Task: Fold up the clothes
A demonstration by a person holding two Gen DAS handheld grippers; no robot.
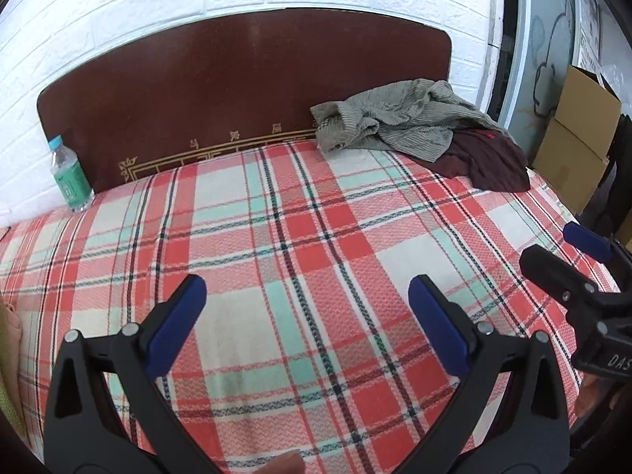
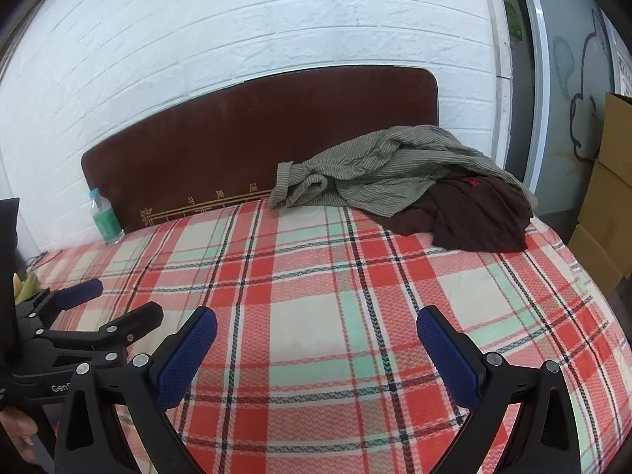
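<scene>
A crumpled grey-green striped garment [image 1: 399, 118] [image 2: 379, 166] lies at the far right of the bed against the headboard, partly over a dark maroon garment [image 1: 486, 162] [image 2: 478, 213]. My left gripper [image 1: 306, 300] is open and empty above the plaid bedcover, well short of the clothes. My right gripper [image 2: 316, 335] is open and empty, also short of them. The right gripper shows at the right edge of the left wrist view [image 1: 561, 252], and the left gripper at the left edge of the right wrist view [image 2: 118, 304].
A red, white and mint plaid cover [image 1: 276, 245] [image 2: 316, 276] spreads over the bed. A brown headboard [image 1: 237, 91] stands against a white brick wall. A water bottle [image 1: 68, 175] [image 2: 104, 217] stands at the far left. Cardboard boxes [image 1: 580, 134] stand beside the bed on the right.
</scene>
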